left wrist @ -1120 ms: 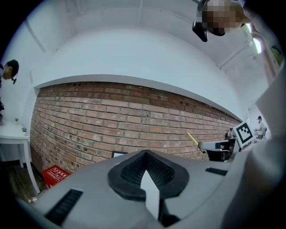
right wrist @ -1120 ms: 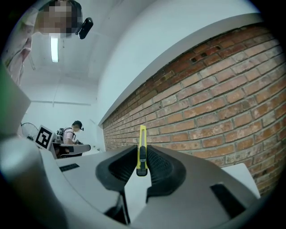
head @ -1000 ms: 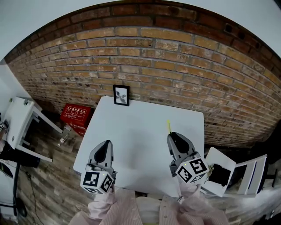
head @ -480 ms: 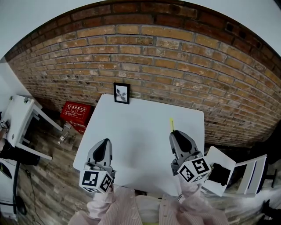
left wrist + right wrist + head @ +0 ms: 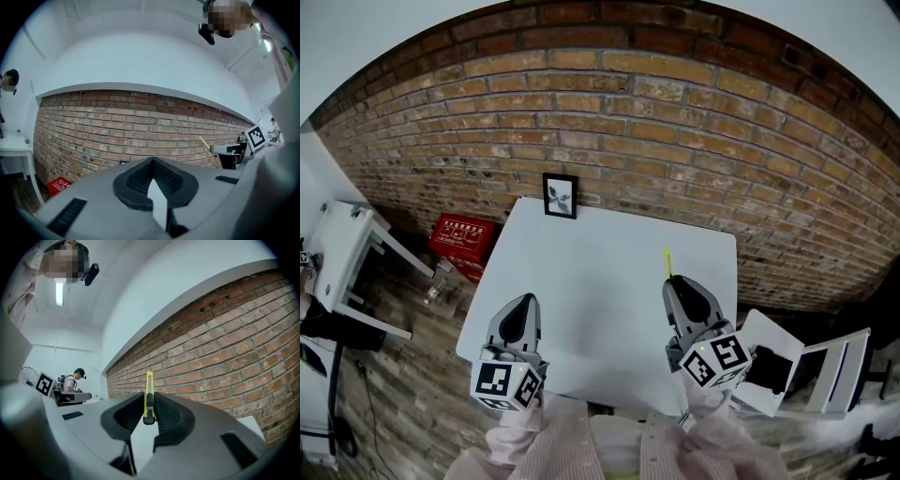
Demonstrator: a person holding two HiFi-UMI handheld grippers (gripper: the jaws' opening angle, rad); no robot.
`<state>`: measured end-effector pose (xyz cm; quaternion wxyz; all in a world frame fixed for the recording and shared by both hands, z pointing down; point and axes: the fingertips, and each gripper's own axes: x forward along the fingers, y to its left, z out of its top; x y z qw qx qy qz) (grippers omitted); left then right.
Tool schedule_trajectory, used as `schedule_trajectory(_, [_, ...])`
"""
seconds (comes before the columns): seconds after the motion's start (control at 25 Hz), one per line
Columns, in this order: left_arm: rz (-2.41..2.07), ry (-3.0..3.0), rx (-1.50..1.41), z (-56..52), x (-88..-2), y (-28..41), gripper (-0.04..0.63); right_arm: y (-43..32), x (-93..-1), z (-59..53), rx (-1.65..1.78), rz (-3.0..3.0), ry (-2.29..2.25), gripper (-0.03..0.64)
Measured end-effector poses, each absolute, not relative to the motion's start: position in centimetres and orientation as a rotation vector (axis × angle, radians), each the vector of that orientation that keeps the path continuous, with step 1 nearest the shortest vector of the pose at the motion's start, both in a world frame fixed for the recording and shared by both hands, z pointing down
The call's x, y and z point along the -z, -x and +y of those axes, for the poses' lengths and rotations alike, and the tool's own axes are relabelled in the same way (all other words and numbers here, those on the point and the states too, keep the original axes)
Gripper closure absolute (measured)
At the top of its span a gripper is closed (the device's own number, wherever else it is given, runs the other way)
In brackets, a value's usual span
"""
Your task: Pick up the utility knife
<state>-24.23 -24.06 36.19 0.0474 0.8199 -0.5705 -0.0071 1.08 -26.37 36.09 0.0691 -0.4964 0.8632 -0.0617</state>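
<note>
**Right claw has the utility knife, left claw is empty**

The right claw (image 5: pixel 149 405) is clamped on the yellow utility knife (image 5: pixel 149 394). In the right gripper view the knife sits on edge between the two black pads, both pads press on its sides, and the slim yellow body pokes out past the tips toward the brick wall (image 5: pixel 225 357). From the head view the same right claw (image 5: pixel 679 284) is over the right half of the white counter (image 5: pixel 591 272), with just the yellow end of the knife (image 5: pixel 667 262) showing ahead of it. You can even catch it from the left gripper view, where it's a thin yellow sliver (image 5: pixel 204 143) slanting up out of the other claw.

The left claw (image 5: pixel 152 161) has its tips together with nothing in them. In the head view it (image 5: pixel 525 306) sits at the near left corner of the counter, well apart from the right one. Each claw has its marker cube at the back, and pink sleeves (image 5: pixel 546 441) show behind them.

Further out, a small black picture frame (image 5: pixel 560 195) stands at the counter's far edge against the wall. A red box (image 5: pixel 461 242) sits on the floor to the left, and there's a white chair (image 5: pixel 834 370) off to the right.
</note>
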Motion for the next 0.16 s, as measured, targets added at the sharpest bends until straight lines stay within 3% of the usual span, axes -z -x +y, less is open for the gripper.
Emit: schedule_trajectory(0.16, [-1.741, -2.499, 0.018, -24.18, -36.22, 24.22, 0.601, -0.97, -36.16, -26.46, 0.182, 2.603, 1.493, 0.549])
